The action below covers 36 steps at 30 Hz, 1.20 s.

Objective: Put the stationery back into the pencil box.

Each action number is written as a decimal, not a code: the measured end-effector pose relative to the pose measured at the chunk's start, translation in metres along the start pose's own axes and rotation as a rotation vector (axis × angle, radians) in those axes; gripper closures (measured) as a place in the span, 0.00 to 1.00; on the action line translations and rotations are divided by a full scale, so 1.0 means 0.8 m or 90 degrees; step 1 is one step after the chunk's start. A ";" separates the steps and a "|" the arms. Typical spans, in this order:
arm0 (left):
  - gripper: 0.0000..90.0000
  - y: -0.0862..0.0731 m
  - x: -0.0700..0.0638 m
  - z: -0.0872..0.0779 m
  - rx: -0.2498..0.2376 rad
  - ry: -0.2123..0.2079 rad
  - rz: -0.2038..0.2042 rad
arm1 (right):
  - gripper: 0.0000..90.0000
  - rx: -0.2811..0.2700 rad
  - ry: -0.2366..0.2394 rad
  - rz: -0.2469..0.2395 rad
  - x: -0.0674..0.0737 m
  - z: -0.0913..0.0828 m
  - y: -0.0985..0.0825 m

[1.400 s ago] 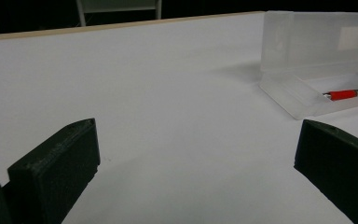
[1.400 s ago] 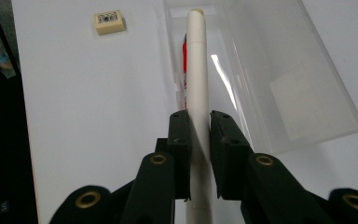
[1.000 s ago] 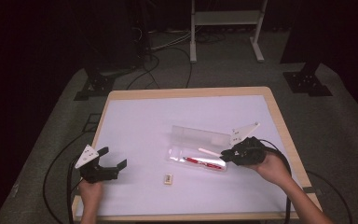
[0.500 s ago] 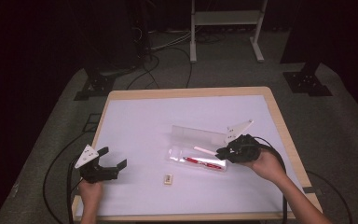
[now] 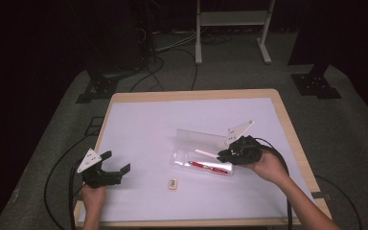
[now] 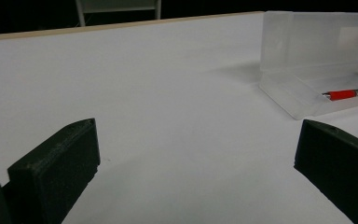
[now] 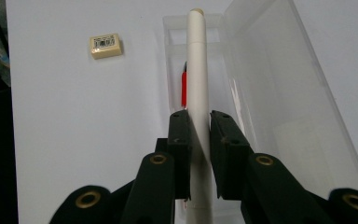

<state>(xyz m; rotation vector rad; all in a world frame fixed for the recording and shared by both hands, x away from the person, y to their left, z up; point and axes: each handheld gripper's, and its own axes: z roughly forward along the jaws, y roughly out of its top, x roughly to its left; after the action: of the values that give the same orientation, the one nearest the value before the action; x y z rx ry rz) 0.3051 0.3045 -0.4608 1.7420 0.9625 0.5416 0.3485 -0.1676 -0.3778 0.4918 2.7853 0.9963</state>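
Right gripper view shows the right gripper [image 7: 199, 135] pinching a white pen [image 7: 196, 70] above the open clear pencil case [image 7: 270, 93]; the left gripper [image 5: 106, 168] is spread wide.

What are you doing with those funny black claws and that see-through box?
A person holds a gripper in each hand at a white table. The right gripper is pinching a white pen over an open clear pencil case, which already has a red pen inside. The left gripper is open and holds nothing, off to the side. A small eraser lies on the table near the case.
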 end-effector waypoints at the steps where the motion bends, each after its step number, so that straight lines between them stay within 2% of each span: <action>1: 0.00 0.000 0.000 0.000 0.000 0.000 0.000 | 0.87 0.001 0.000 0.000 0.000 0.000 0.001; 36: 0.00 0.000 0.000 0.000 -0.003 -0.002 -0.001 | 0.87 0.018 0.017 -0.006 -0.007 0.034 0.018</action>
<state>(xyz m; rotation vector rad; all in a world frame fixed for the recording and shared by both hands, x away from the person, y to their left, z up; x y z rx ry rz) 0.3050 0.3049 -0.4607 1.7373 0.9604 0.5396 0.3643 -0.1434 -0.3895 0.4729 2.8255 0.9704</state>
